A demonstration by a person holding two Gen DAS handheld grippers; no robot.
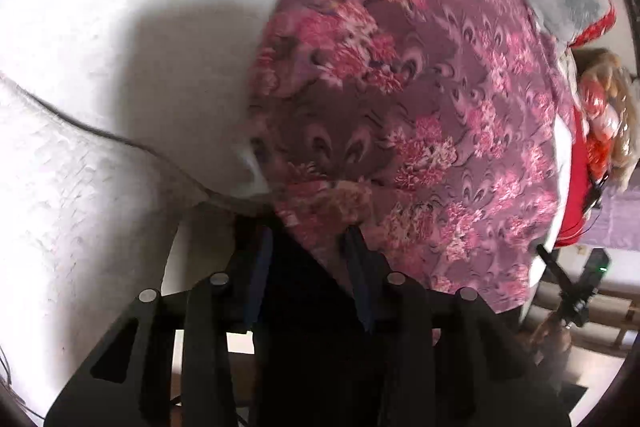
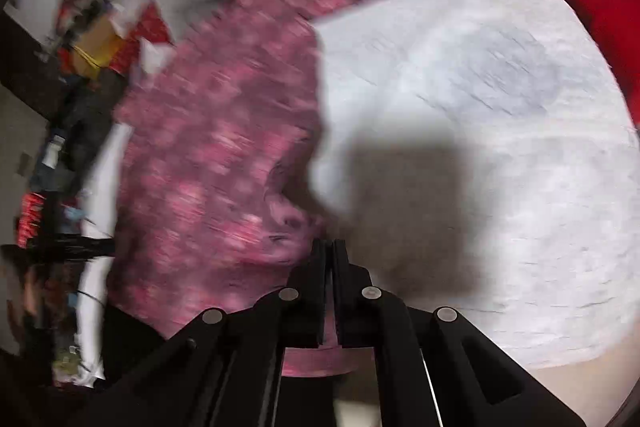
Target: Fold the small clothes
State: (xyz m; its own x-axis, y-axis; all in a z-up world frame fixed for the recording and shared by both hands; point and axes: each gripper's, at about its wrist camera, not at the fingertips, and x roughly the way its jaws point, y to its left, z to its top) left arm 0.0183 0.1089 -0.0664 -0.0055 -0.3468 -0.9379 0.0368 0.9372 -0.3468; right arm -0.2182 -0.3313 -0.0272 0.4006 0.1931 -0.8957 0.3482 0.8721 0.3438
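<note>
The jaws of the left gripper (image 1: 308,223) are standing apart at the white garment's (image 1: 120,27) edge; the right gripper (image 2: 329,247) is pressing closed, its grasp unclear. The garment is lying on the floral bedspread (image 1: 420,87), so the lifted edge is best carried over level, both corners together.

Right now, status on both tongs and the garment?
Left tongs open, at the white garment edge. Right tongs shut, nothing visibly pinched. Garment flat on pink floral cover. Right view blurred; nothing in the way.
</note>
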